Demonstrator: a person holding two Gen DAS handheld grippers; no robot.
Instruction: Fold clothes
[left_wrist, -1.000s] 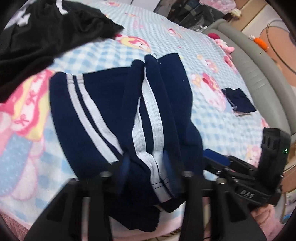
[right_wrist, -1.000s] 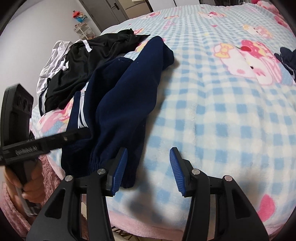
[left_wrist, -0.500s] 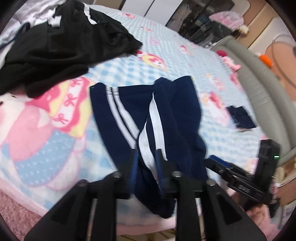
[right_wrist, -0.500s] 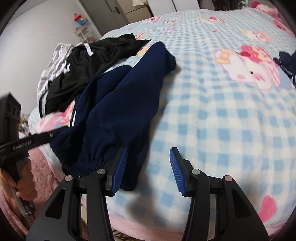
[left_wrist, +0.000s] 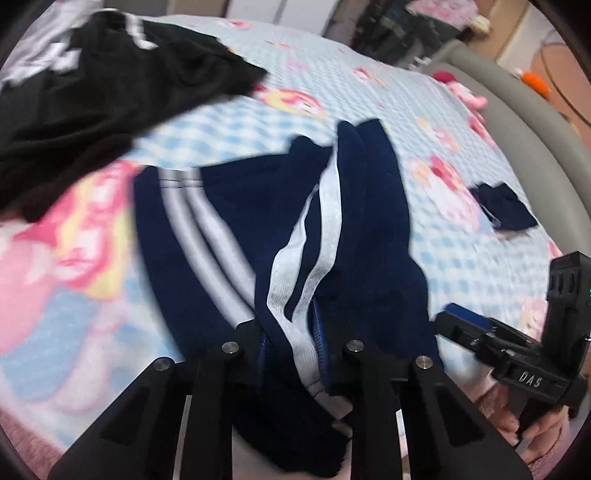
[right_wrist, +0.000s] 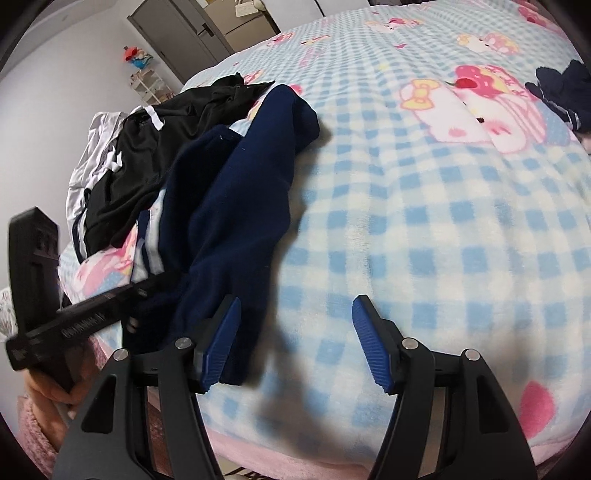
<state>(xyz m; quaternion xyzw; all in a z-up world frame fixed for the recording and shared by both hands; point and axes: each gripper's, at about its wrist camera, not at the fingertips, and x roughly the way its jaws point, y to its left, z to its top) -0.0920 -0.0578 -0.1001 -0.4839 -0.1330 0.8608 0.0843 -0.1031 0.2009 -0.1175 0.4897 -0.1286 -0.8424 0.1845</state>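
Bed w/ blue-check cartoon blanket (right_wrist: 424, 229). On it: navy striped pants (left_wrist: 229, 236) centre, black garment pile (left_wrist: 92, 92) upper left, small navy item (left_wrist: 504, 210) right.

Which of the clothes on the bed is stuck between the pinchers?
The navy trousers with white stripes: the left gripper is closing on their striped edge. The black clothes and the small navy piece lie apart, untouched.
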